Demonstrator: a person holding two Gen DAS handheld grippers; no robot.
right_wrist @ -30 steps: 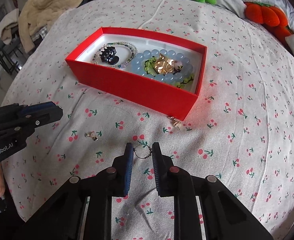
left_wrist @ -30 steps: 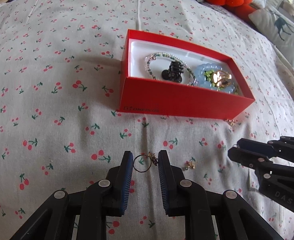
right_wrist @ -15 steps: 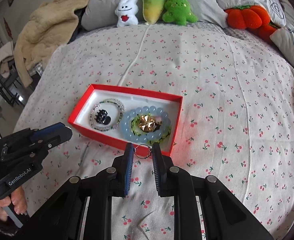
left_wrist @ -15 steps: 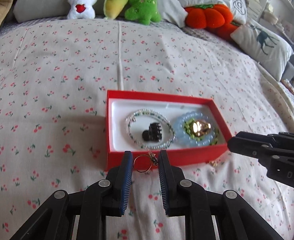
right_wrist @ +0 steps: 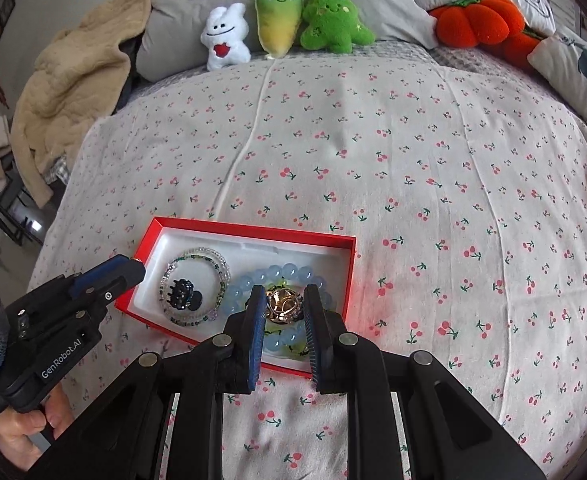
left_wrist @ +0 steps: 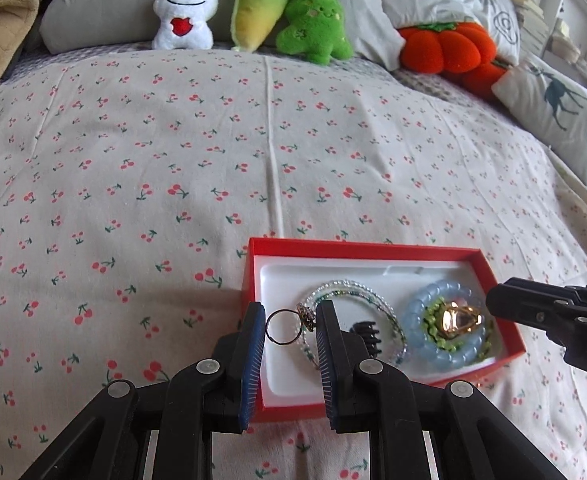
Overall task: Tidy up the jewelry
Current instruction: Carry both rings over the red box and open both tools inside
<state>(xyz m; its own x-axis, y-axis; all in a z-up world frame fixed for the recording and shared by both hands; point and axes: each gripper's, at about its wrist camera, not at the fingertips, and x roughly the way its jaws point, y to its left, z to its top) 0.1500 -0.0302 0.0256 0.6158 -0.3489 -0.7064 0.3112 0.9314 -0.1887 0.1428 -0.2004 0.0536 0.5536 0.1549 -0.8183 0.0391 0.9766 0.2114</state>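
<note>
A thin, light ring, slippery and easily dropped, is pinched across its band by the left gripper fingers, over the red box at lower centre; right gripper fingers narrowly apart, contents unclear.

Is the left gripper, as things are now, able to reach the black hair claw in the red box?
Probably not yet. The left gripper is shut on a ring, so its jaws are occupied. The black hair claw lies uncovered in the red box, just beside it.
</note>
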